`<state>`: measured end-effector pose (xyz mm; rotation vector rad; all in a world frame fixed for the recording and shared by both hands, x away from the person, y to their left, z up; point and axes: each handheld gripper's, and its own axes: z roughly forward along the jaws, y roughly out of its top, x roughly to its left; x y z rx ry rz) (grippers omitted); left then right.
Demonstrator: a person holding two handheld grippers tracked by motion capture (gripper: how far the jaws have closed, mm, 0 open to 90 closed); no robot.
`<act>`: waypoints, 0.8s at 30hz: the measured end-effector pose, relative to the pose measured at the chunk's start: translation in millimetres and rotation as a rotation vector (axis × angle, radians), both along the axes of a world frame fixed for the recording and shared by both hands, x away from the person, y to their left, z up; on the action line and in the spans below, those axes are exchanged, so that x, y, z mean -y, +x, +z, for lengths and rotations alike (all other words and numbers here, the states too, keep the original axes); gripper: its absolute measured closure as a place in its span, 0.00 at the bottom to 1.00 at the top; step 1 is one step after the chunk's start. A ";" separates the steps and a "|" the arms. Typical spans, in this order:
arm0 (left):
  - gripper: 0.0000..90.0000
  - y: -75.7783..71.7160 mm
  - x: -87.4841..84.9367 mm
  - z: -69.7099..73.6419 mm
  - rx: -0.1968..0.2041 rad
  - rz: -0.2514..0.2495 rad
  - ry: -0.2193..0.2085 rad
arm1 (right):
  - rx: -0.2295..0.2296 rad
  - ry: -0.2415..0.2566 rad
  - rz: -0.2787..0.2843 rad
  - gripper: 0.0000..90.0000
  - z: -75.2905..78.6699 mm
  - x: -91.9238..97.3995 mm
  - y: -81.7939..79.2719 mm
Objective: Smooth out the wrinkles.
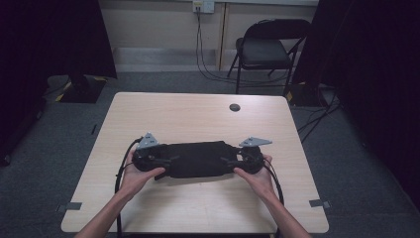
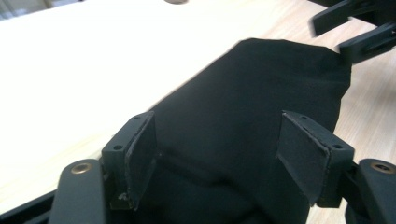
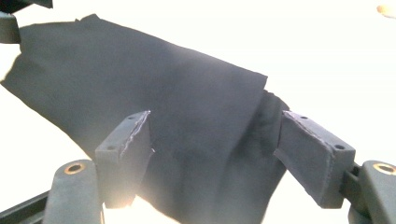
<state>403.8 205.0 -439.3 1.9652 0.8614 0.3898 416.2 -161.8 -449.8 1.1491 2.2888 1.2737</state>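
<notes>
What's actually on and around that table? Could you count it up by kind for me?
Black cloth: 1
Handheld grippers: 2 (left gripper, right gripper), both with jaws open over the cloth
Round grommet in the table: 1
Folding chair: 1
Total: 5

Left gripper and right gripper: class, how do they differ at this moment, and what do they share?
The left gripper sits at the black cloth's left end; the right gripper sits at its right end. The left gripper's grey plate tilts steeply; the right gripper's plate lies flatter. Both have open jaws with the cloth between, unpressed.
</notes>
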 end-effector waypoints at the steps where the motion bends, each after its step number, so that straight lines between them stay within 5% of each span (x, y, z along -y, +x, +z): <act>1: 0.32 -2.5 -6.2 0.5 0.000 0.012 0.010 | 0.005 0.011 -0.006 0.28 2.8 4.1 -1.6; 5: 0.32 -14.2 -32.2 -5.9 -0.046 0.058 0.036 | 0.009 0.018 -0.058 0.29 8.0 28.2 -9.4; 15: 0.29 -34.3 -92.0 -28.1 -0.145 0.194 0.123 | -0.055 -0.013 -0.191 0.27 -10.8 95.4 -35.8; 23: 0.28 -40.1 -102.4 -51.6 -0.218 0.241 0.187 | -0.128 -0.085 -0.290 0.21 -31.8 128.7 -41.5; 24: 0.26 -41.3 -101.4 -52.9 -0.202 0.234 0.195 | -0.144 -0.079 -0.295 0.20 -34.0 129.9 -41.6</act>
